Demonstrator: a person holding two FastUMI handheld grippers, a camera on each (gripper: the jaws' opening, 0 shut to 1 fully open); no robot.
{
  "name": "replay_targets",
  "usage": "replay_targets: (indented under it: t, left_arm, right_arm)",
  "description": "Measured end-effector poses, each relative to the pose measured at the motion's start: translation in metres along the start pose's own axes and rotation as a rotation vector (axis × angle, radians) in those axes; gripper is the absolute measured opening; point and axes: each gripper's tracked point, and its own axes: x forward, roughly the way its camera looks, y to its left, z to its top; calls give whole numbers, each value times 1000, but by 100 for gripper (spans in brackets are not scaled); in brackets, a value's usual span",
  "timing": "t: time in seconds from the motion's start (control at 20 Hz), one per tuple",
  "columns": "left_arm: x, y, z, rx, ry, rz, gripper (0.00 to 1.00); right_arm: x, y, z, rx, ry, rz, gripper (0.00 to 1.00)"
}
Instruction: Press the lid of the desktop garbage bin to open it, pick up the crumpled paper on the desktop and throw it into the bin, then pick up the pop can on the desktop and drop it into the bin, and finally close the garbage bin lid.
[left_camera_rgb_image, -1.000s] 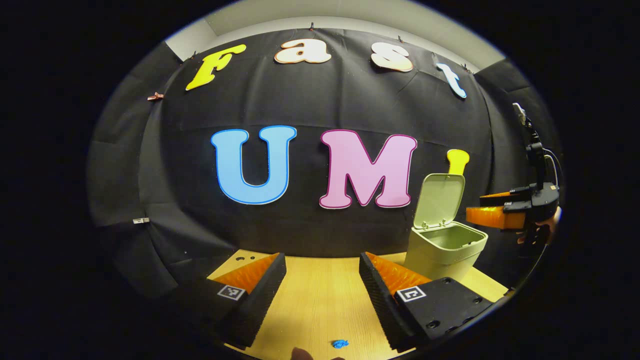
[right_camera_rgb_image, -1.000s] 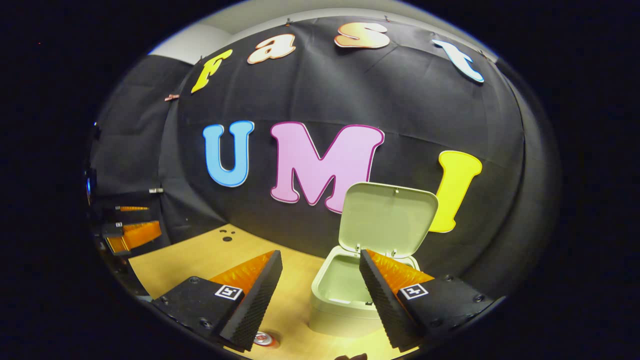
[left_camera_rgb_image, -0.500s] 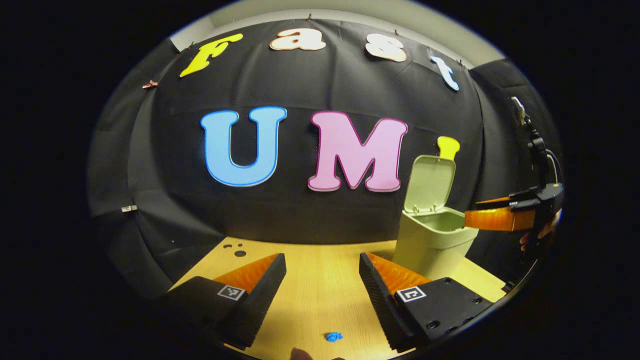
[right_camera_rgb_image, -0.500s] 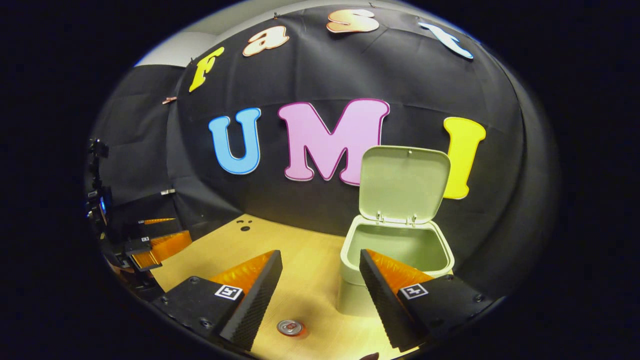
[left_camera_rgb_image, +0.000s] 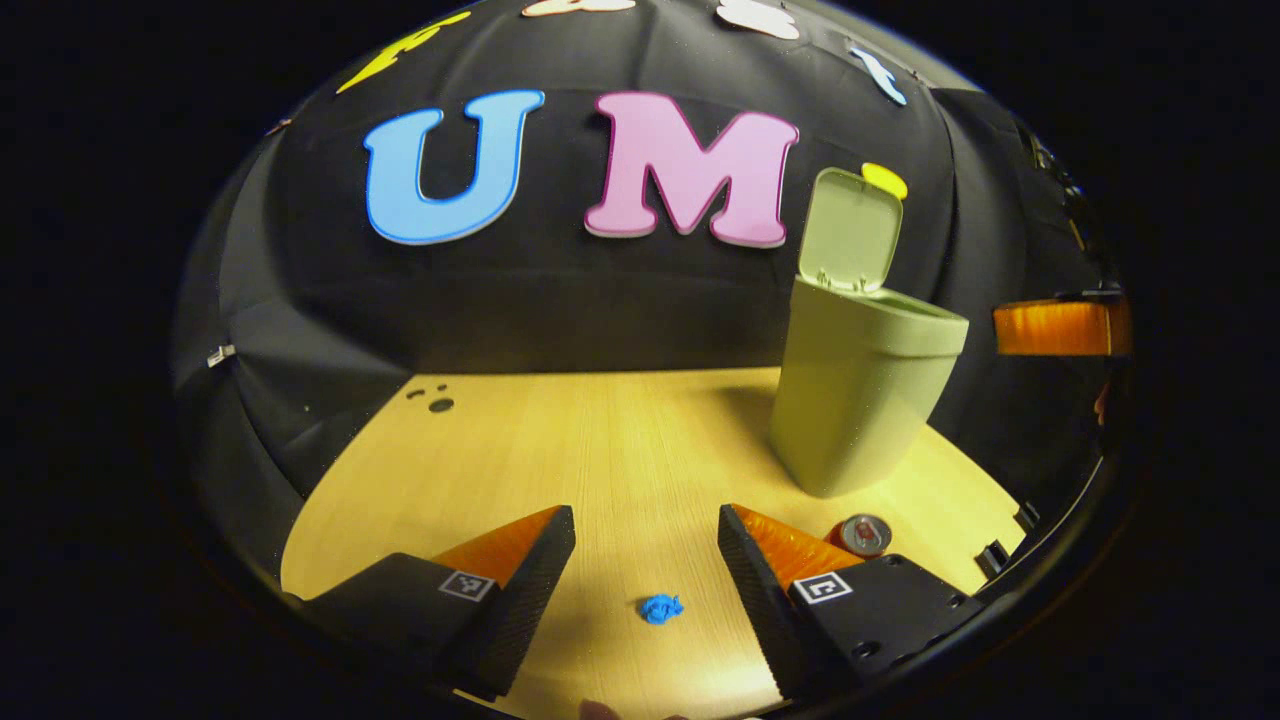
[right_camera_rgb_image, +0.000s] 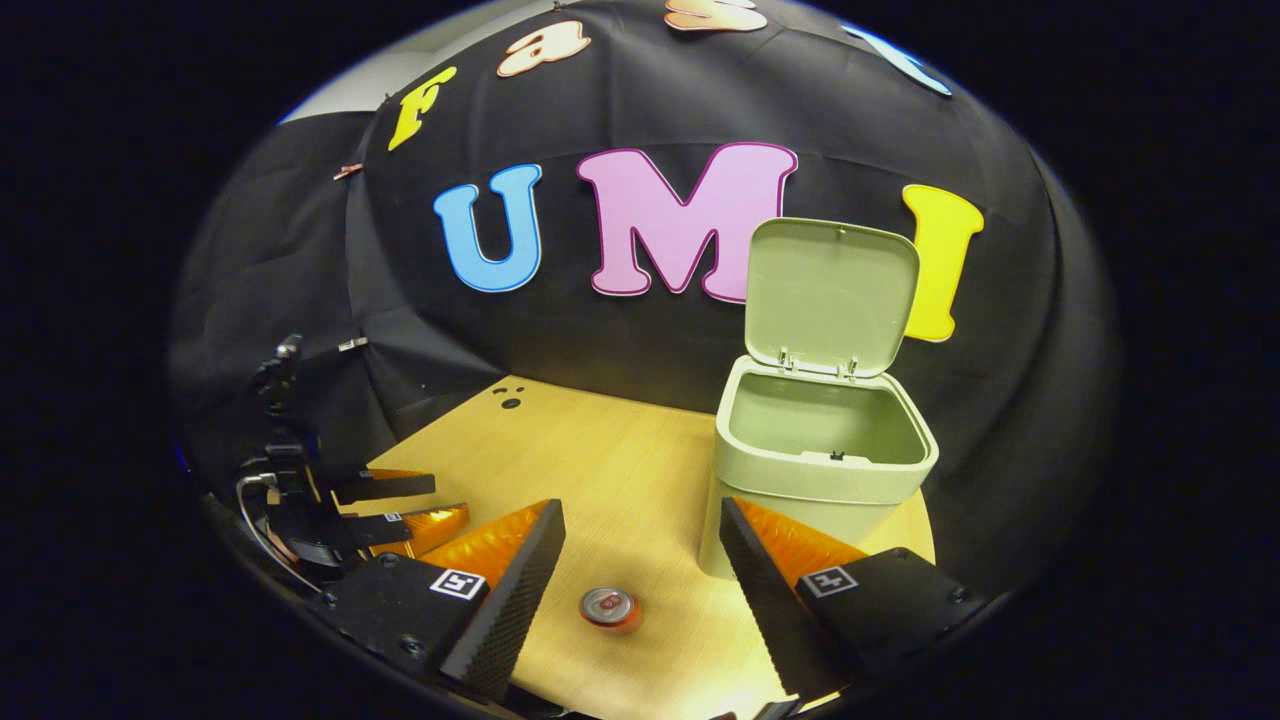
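The pale green bin (left_camera_rgb_image: 860, 400) (right_camera_rgb_image: 822, 450) stands on the wooden desktop with its lid (right_camera_rgb_image: 830, 295) (left_camera_rgb_image: 850, 230) tipped up and open; its inside looks empty in the right gripper view. A small blue crumpled paper (left_camera_rgb_image: 660, 607) lies on the desk between the fingers of my open left gripper (left_camera_rgb_image: 645, 555), slightly ahead of the tips. A pop can (right_camera_rgb_image: 609, 607) (left_camera_rgb_image: 864, 534) stands upright in front of the bin, below and between the fingers of my open right gripper (right_camera_rgb_image: 640, 555). The left gripper (right_camera_rgb_image: 385, 505) also shows at the left in the right gripper view, and the right gripper (left_camera_rgb_image: 1060, 327) at the right in the left gripper view.
The wooden desktop (left_camera_rgb_image: 600, 440) (right_camera_rgb_image: 560, 450) has a few small dark holes (left_camera_rgb_image: 432, 398) near its far left corner. The black cloth wall rises right behind the desk and the bin.
Both cameras have tilted downward and pulled back, so more desk shows. The paper now lies between the left fingers, the can has come into full sight under the right gripper.
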Motion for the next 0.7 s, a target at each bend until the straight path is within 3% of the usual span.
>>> replay_targets:
  t: [0.05, 0.7]
  left_arm:
    - [3, 1, -11, 12, 28, -3, 96]
    - [56, -5, -114, 95, 285, -46, 83]
  right_arm:
    - [-2, 1, -1, -8, 1, -4, 98]
    - [-24, -14, -15, 26, 20, -90, 98]
